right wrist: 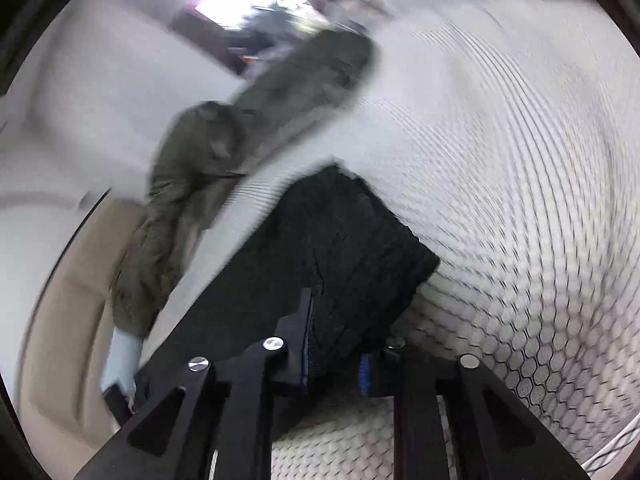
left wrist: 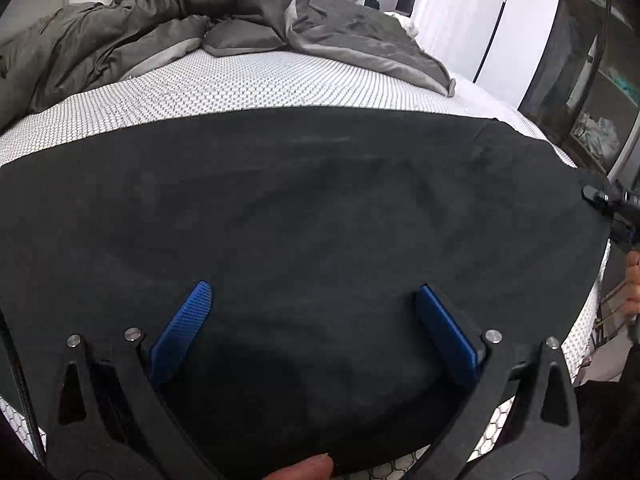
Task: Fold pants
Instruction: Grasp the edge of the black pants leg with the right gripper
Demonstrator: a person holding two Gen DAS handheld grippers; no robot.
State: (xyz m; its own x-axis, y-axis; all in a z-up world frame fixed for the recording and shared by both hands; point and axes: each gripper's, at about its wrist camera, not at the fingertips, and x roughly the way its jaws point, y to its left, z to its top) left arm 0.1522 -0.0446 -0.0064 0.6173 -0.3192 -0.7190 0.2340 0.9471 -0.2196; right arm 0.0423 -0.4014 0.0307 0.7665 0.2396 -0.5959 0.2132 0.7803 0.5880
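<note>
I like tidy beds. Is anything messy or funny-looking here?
Yes. The green-grey blanket is crumpled in a heap at the far end of the bed, not spread out. The black pants lie mostly flat, though one end is bunched in the right tool.

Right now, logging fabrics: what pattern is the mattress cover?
White honeycomb mesh, clearest in the left wrist view.

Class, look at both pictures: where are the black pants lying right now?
The black fabric pants lie spread flat on the white honeycomb-patterned mattress, in front of the rumpled olive-grey duvet; the right claw grips one end.
</note>
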